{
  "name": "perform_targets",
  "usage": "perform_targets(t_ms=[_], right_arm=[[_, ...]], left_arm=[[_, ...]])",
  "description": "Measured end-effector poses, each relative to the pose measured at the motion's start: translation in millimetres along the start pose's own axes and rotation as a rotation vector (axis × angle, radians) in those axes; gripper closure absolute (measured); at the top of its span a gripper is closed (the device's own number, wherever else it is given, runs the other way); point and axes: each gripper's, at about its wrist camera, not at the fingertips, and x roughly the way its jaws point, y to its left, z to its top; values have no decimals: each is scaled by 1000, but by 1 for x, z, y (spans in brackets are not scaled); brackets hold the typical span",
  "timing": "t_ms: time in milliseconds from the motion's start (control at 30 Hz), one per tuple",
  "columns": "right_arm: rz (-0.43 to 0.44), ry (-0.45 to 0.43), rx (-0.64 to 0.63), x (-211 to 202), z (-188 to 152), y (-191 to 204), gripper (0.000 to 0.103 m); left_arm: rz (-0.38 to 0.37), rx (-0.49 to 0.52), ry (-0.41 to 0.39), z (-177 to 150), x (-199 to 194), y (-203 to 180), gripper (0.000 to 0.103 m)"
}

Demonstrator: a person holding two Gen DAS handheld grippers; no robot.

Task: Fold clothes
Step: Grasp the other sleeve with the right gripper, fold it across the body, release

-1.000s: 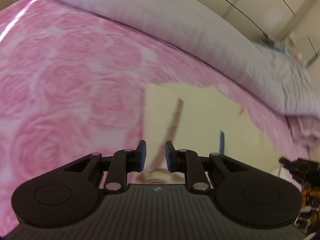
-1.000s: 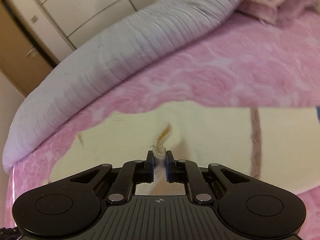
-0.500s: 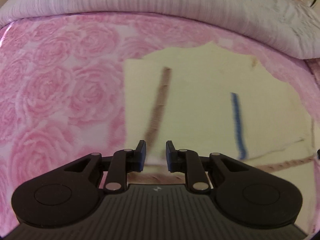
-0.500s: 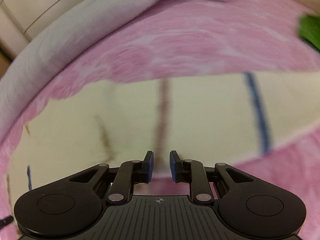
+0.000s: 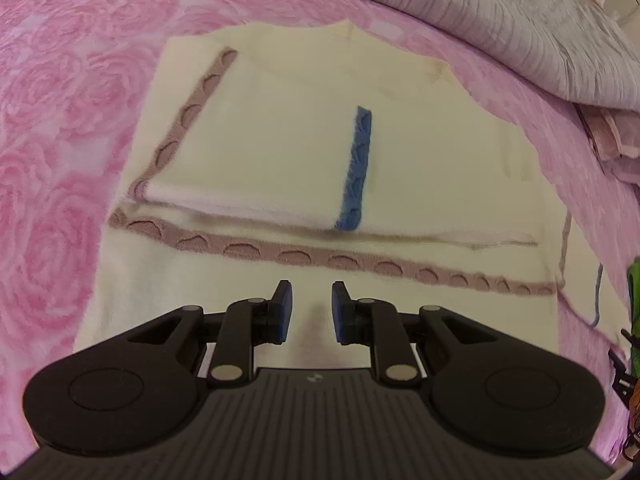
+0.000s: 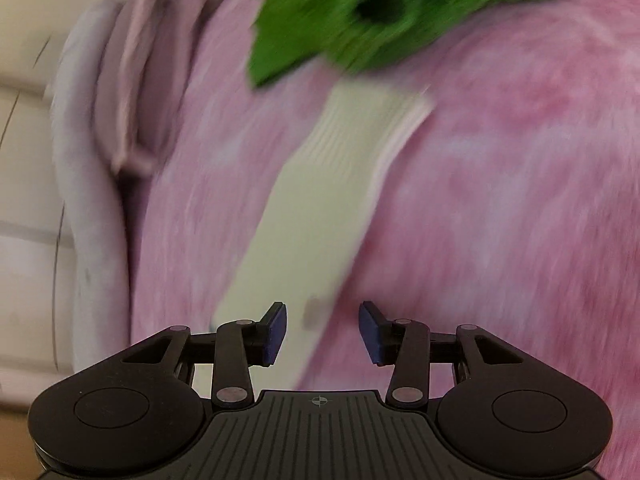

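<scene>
Since a second ago the right gripper has let go of the cream cloth's pinched edge and swung off toward the right side of the bed, rolling as it went; its jaws are opening, with nothing pressed between them. Just ahead of it a narrow cream strip runs lengthwise away toward a green garment at the far edge of that blurred view. The left gripper, jaws nearly closed and empty, hovers over the near part of the cream cloth on the pink bedspread. That cloth lies partly folded, a mauve trim band crossing just ahead and a blue stripe pointing away. Beyond it, a grey quilt lines the bed's far edge. I judge the left gripper nearer for the next fold.
</scene>
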Motion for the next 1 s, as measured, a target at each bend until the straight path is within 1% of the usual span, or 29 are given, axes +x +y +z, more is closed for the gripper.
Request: perform_targets(t_ms=[67, 100, 133, 167, 200, 233, 267, 300, 400, 433, 467, 533, 567, 600, 633, 667, 700, 733, 767, 833, 933, 967, 1000], right_arm=[[6, -6, 73, 5, 14, -8, 61], [-13, -15, 94, 7, 19, -8, 83], [-59, -26, 78, 7, 22, -3, 99], [-121, -47, -5, 7, 19, 13, 98], [-174, -73, -118, 6, 13, 33, 98], [-210, -105, -253, 5, 1, 56, 98], [-207, -140, -417, 2, -20, 83, 98], [-166, -155, -580, -3, -49, 107, 98], [13, -152, -1034, -22, -151, 173, 98], [75, -140, -1169, -28, -189, 187, 98], [129, -98, -1293, -31, -229, 191, 98], [222, 25, -1539, -34, -310, 193, 97], [239, 89, -1651, -33, -345, 190, 91], [207, 160, -1765, -27, -378, 179, 73], [157, 232, -1865, -21, -406, 166, 60], [129, 285, -1918, -17, -421, 155, 55], [118, 324, -1946, -17, -430, 144, 54], [105, 355, -1955, -16, -434, 135, 54], [80, 379, -1938, -15, -431, 130, 54], [10, 419, -1874, -10, -415, 126, 54], [-113, 434, -1725, -11, -377, 122, 54], [-152, 435, -1668, -11, -361, 121, 54], [-181, 431, -1608, -12, -344, 121, 54]], left_arm=[[11, -7, -15, 0, -3, 2, 87], [16, -12, -22, 2, -6, 4, 87], [19, -19, -30, 3, -8, 6, 87], [20, -29, -39, 4, -11, 9, 87], [19, -43, -48, 5, -15, 13, 87], [16, -57, -55, 5, -18, 17, 87], [13, -74, -62, 5, -22, 22, 87], [10, -89, -67, 4, -25, 27, 87], [15, -129, -65, -2, -30, 41, 87], [20, -143, -59, -5, -31, 46, 87], [22, -160, -53, -8, -33, 52, 87], [16, -196, -42, -15, -37, 62, 87], [10, -214, -36, -18, -38, 67, 87], [3, -234, -30, -22, -39, 71, 87], [-5, -249, -24, -26, -39, 74, 86], [-15, -258, -17, -29, -39, 75, 84], [-26, -265, -13, -33, -39, 76, 83], [-44, -272, -12, -36, -37, 75, 78], [-71, -283, -6, -38, -34, 73, 73], [-140, -308, 18, -40, -23, 66, 73], [-261, -356, 38, -37, 1, 47, 71], [-290, -366, 38, -34, 9, 41, 69], [-297, -364, 31, -28, 18, 35, 69]])
